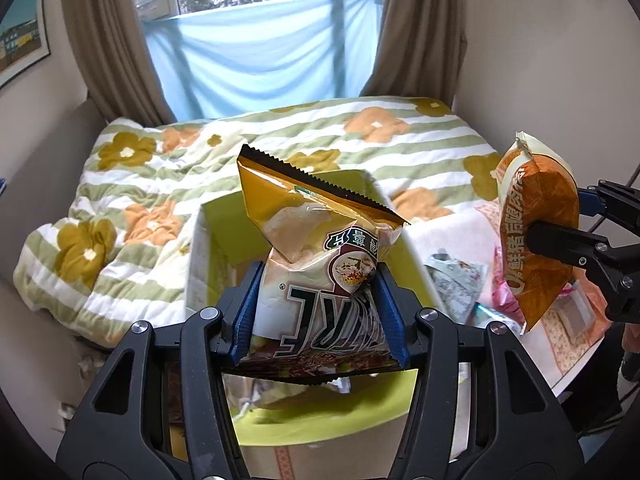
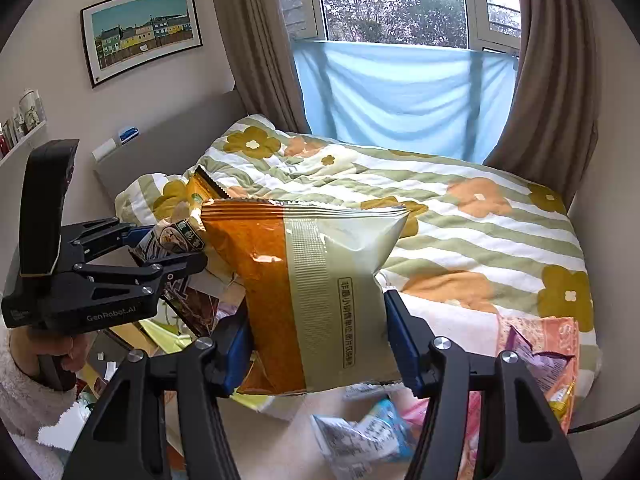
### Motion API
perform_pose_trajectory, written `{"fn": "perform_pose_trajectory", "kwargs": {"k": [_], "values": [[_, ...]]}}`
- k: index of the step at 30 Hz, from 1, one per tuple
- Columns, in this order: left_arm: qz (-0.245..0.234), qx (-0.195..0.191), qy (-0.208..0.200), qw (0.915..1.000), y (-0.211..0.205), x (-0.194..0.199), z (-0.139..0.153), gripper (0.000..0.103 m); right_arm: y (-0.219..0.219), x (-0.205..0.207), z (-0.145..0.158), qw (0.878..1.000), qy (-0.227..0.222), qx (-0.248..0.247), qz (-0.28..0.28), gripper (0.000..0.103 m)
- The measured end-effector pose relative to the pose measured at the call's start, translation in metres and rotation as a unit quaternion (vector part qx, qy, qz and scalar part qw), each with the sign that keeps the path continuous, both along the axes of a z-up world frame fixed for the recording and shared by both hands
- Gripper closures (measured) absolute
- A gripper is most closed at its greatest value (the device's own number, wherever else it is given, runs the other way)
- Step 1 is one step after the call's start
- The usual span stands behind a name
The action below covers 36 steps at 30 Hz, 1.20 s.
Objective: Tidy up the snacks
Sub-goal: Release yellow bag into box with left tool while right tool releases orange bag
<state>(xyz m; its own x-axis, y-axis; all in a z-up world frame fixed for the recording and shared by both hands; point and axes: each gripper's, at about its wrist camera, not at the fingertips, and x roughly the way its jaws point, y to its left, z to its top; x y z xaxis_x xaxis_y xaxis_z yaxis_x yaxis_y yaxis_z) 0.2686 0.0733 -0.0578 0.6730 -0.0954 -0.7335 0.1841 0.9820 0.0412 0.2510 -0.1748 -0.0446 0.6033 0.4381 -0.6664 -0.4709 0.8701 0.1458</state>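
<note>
My left gripper is shut on a gold and white chip bag and holds it above a box with a lime-green lining. The same bag shows in the right wrist view, held in the left gripper. My right gripper is shut on an orange and cream snack bag, held up in the air. In the left wrist view that orange bag hangs at the right, in the right gripper, to the right of the box.
Several loose snack packets lie on a pale patterned cloth beside the box. A bed with a flowered striped quilt fills the space behind. A window with curtains and a blue sheet is at the back.
</note>
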Motion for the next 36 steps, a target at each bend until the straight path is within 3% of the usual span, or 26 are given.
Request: {"fn": "perform_pose_trajectory", "kwargs": {"k": [7,15,17,19,21,27,33,36], "values": [[0.014,-0.019,0.046,0.9987,0.064,0.054,-0.031,0.053,0.067,0.043,-0.014,0.999,0.042,0.005,-0.029,0.047],[0.003,-0.039,0.083,0.9958,0.081,0.099,-0.066,0.053,0.086,0.072,-0.041,0.995,0.083,-0.001,-0.062,0.047],[0.002,-0.035,0.086,0.9957,0.08,0.107,-0.071,0.044,0.087,0.079,-0.044,0.994,0.087,-0.003,-0.065,0.047],[0.006,-0.026,0.084,0.9961,0.078,0.111,-0.074,0.012,0.09,0.086,-0.046,0.994,0.091,-0.006,-0.066,0.047],[0.009,-0.024,0.076,0.9968,0.078,0.112,-0.074,0.0,0.091,0.092,-0.048,0.993,0.093,-0.009,-0.067,0.047],[0.013,-0.018,0.086,0.996,0.079,0.105,-0.076,0.0,0.094,0.099,-0.06,0.993,0.104,-0.013,-0.063,0.047],[0.048,-0.058,0.1,0.9922,0.086,0.091,-0.079,0.0,0.103,0.108,-0.067,0.993,0.107,-0.029,-0.042,0.047],[0.052,-0.051,0.101,0.9923,0.086,0.088,-0.081,0.0,0.105,0.117,-0.075,0.992,0.118,-0.034,-0.037,0.047]]}}
